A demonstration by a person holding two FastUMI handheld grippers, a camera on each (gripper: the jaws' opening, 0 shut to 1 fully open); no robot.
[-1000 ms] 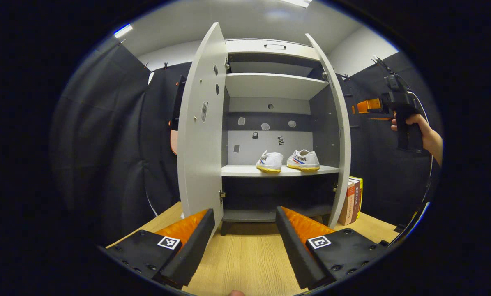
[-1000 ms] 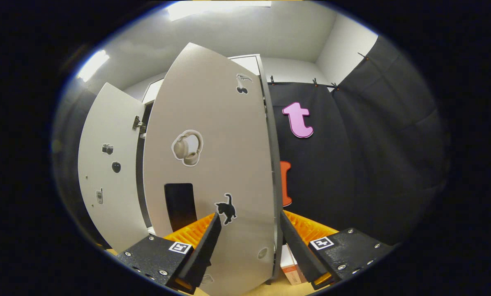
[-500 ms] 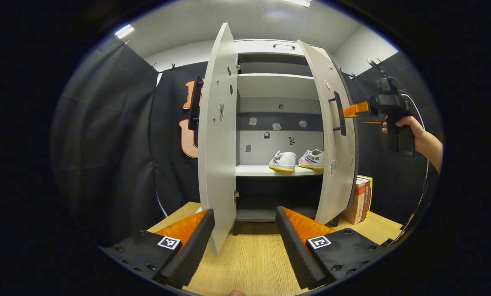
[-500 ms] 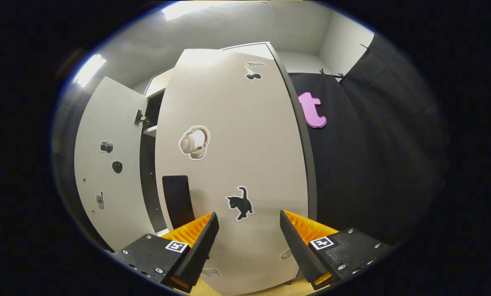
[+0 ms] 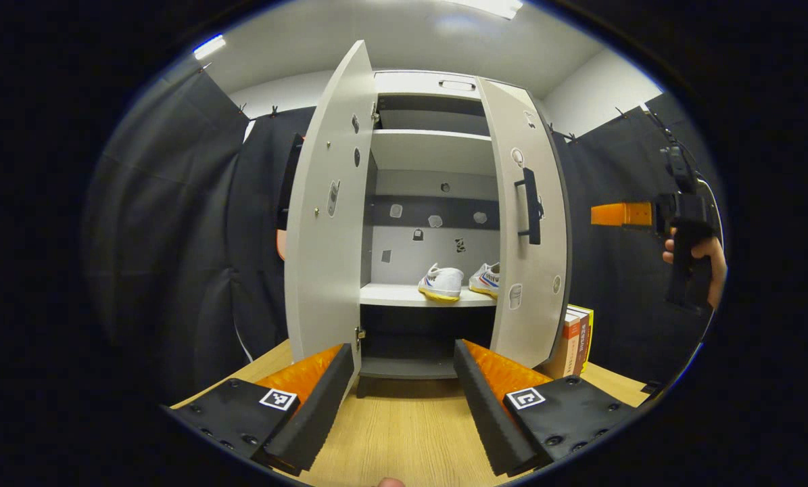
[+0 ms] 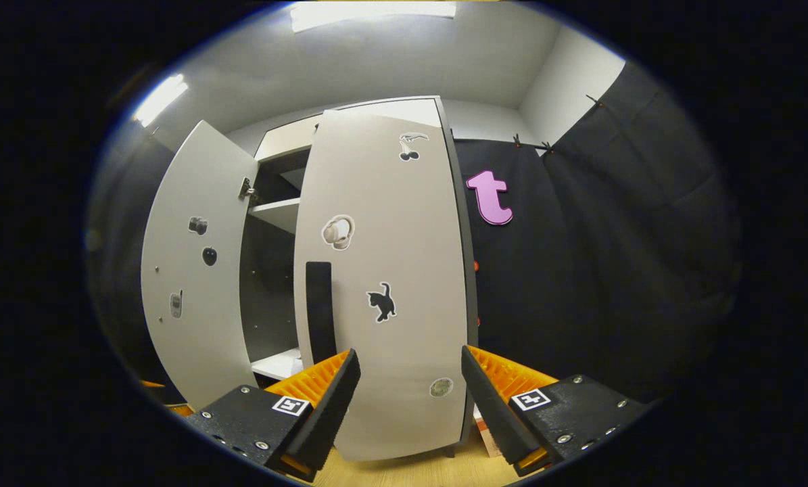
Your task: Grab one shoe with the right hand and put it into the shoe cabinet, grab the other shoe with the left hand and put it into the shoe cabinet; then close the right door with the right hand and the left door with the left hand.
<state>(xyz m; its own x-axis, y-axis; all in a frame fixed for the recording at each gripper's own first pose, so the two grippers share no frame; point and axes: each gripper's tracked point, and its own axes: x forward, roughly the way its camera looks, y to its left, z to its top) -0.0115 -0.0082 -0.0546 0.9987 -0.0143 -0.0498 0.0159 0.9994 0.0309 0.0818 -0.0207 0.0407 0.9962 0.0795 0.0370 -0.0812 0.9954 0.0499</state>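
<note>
1. The two shoes (image 5: 459,281) stand side by side on the middle shelf (image 5: 404,295) of the shoe cabinet (image 5: 431,203), so I judge the putting-in part is done.
2. The right door (image 5: 527,223) is swung most of the way toward shut, but a gap remains and the shoes show through it. Its dark handle (image 5: 529,206) faces outward.
3. The left door (image 5: 322,210) stands wide open, edge-on to the left gripper view.
4. The right claw (image 6: 409,399) is open and holds nothing; it points at the front of the right door (image 6: 390,284), apart from it as far as I can tell. In the left gripper view this gripper sits in a hand (image 5: 698,260) well to the right of the cabinet.
5. The left claw (image 5: 404,399) is also open and empty, low over the desk (image 5: 404,439) in front of the cabinet.
6. The step in hand seems to be closing the right door. Next, the right claw should push it fully shut; then the left claw must go around to the outer face of the left door and push.
7. Some books (image 5: 576,341) stand just beside the cabinet on the right.
</note>
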